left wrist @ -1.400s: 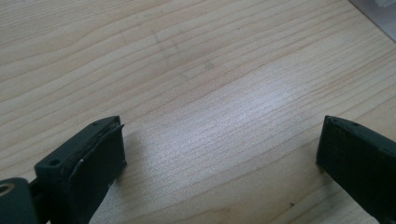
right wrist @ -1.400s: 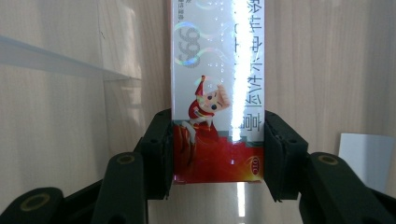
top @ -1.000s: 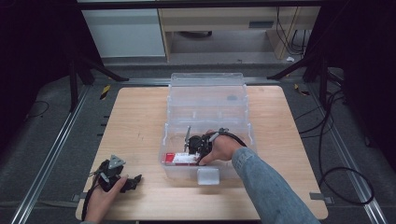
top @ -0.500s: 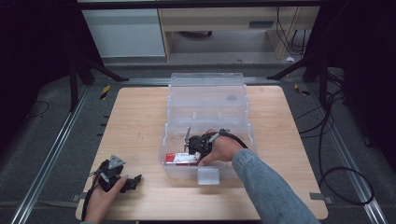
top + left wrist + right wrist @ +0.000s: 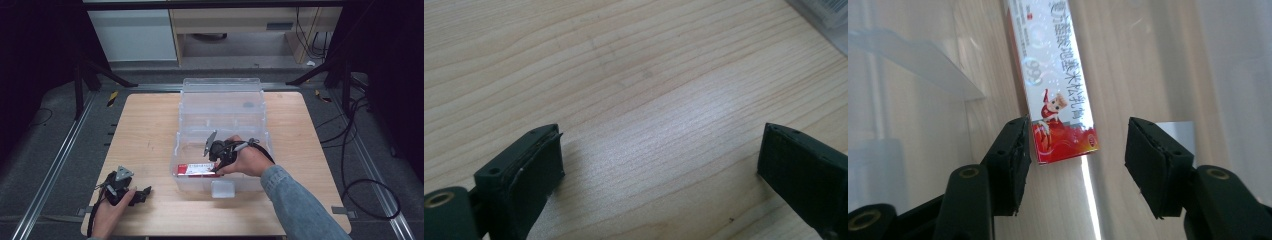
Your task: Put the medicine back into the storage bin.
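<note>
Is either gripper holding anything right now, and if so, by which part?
Nothing is held. The right gripper stands open inside the clear box, its jaws clear of the red and white carton. The left gripper stands open over bare table.

A pale wooden table [image 5: 150, 125] is standing on a grey floor [image 5: 45, 150], black stand legs [image 5: 90, 70] are flanking it, cables [image 5: 360, 150] are lying at the right, and what is probably a cabinet [image 5: 135, 35] is sitting behind.

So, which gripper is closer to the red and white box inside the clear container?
Right. The right gripper hangs just above the red and white box inside the clear container, jaws apart. The left gripper rests on the table, outside it.
</note>
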`<action>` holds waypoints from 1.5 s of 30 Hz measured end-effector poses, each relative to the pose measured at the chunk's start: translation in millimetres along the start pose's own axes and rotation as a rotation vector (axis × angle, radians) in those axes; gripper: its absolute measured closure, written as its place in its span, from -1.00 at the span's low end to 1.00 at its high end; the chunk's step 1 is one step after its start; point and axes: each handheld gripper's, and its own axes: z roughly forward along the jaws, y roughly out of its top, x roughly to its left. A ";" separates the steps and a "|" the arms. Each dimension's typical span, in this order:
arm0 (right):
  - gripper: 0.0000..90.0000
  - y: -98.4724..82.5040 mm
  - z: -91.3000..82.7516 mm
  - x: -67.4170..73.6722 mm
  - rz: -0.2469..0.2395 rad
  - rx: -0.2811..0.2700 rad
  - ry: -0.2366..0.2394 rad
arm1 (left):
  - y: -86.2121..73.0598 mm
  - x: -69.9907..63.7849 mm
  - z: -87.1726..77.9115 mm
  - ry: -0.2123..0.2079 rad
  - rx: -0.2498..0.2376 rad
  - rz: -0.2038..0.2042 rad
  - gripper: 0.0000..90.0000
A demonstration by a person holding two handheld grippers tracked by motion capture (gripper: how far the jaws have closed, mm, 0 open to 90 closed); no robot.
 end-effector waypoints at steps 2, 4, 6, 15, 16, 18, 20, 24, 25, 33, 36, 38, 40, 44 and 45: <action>0.03 -2.8 -10.8 -0.2 0.025 -0.044 -0.005 | 0.5 -0.5 -1.5 -0.003 -0.006 0.000 -0.91; 0.04 -4.4 -19.1 1.0 0.039 -0.079 -0.002 | 1.8 -1.9 -3.6 -0.003 -0.024 0.000 -0.91; 0.08 -5.8 -28.1 2.6 0.055 -0.119 -0.002 | 3.8 -3.0 -6.2 -0.007 -0.040 0.001 -0.91; 0.26 -10.1 -65.0 0.8 0.091 -0.202 0.000 | 22.0 -15.5 -27.2 -0.069 -0.137 -0.003 -0.91; 0.28 -10.1 -69.3 -0.9 0.092 -0.212 -0.005 | 24.9 -17.4 -29.6 -0.073 -0.143 0.001 -0.91; 0.31 -9.9 -76.8 -4.7 0.099 -0.229 -0.009 | 30.9 -20.7 -34.2 -0.089 -0.162 0.001 -0.91; 0.32 -9.7 -83.2 -9.2 0.110 -0.240 -0.016 | 36.3 -23.8 -38.9 -0.102 -0.176 -0.004 -0.91; 0.37 -10.3 -94.0 -22.1 0.128 -0.255 -0.029 | 47.6 -30.9 -47.4 -0.116 -0.172 0.027 -0.91; 0.37 -10.6 -96.5 -25.0 0.135 -0.258 -0.035 | 49.5 -32.4 -48.3 -0.120 -0.174 0.032 -0.91; 0.32 -8.3 -114.8 -51.2 0.178 -0.274 -0.086 | 66.3 -46.8 -50.5 -0.150 -0.194 0.050 -0.93; 0.24 -5.9 -119.3 -65.8 0.198 -0.259 -0.107 | 70.5 -50.2 -48.5 -0.168 -0.204 0.053 -0.93; 0.21 -4.2 -120.5 -71.4 0.204 -0.251 -0.116 | 71.5 -52.3 -47.7 -0.174 -0.202 0.054 -0.92; 0.14 -1.6 -121.7 -77.4 0.208 -0.238 -0.122 | 72.6 -55.4 -47.3 -0.174 -0.193 0.064 -0.92; 0.14 5.2 -122.7 -90.1 0.217 -0.237 -0.128 | 74.2 -63.2 -46.5 -0.175 -0.194 0.076 -0.92; 0.19 6.9 -122.6 -92.6 0.213 -0.240 -0.132 | 74.4 -65.1 -46.1 -0.180 -0.194 0.081 -0.92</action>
